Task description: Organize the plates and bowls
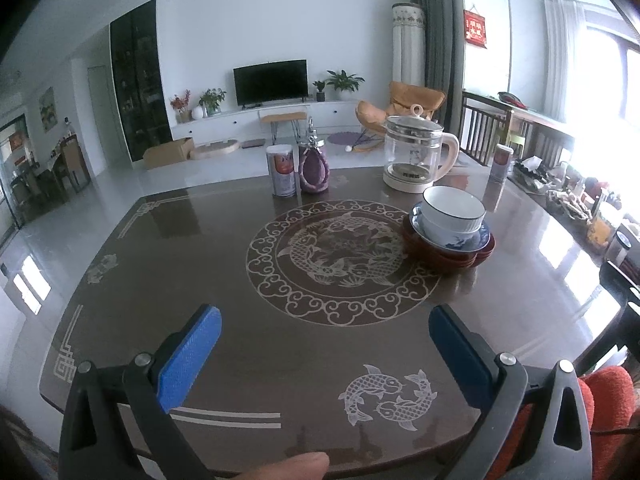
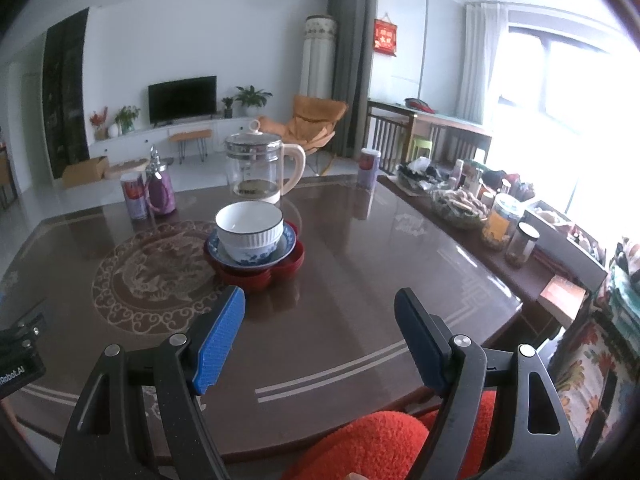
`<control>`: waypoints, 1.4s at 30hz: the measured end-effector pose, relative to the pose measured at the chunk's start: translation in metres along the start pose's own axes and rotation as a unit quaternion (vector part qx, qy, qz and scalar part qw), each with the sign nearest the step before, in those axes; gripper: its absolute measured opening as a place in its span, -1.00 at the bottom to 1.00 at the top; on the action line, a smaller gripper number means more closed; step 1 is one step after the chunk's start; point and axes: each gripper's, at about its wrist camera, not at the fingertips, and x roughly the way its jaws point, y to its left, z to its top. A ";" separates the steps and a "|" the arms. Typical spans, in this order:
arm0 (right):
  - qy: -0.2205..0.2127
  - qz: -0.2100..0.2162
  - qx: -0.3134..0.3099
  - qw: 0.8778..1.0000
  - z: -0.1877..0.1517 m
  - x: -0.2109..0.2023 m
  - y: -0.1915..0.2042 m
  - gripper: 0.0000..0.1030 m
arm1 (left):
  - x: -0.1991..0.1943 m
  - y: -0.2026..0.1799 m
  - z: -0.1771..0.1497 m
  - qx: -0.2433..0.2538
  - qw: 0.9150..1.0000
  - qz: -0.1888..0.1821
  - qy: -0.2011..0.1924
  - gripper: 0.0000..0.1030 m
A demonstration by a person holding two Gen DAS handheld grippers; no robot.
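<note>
Glossy table (image 1: 192, 264), fish inlay (image 1: 340, 256), living room

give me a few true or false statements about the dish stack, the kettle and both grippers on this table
1. The white bowl sits on top of the blue patterned plate. True.
2. The blue patterned plate rests straight on the bare table. False: it lies on a red lobed dish.
3. The right gripper is closed on the white bowl. False: its jaws are open and empty, short of the stack.
4. The glass kettle stands beyond the stack. True.
5. The left gripper holds a plate. False: it is open, with nothing between its fingers.
6. A purple bottle stands beside a printed can. True.
</note>
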 end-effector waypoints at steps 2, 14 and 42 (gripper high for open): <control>0.002 0.001 0.000 1.000 0.000 0.000 0.000 0.56 | 0.000 -0.001 0.000 0.000 1.000 -0.002 0.001 0.99; 0.003 0.002 -0.003 1.000 -0.002 0.002 -0.002 0.56 | 0.005 -0.002 0.000 -0.003 1.000 -0.009 0.012 0.99; 0.008 0.005 -0.004 1.000 -0.005 0.005 -0.004 0.56 | 0.009 -0.003 -0.006 -0.006 1.000 -0.010 0.021 0.99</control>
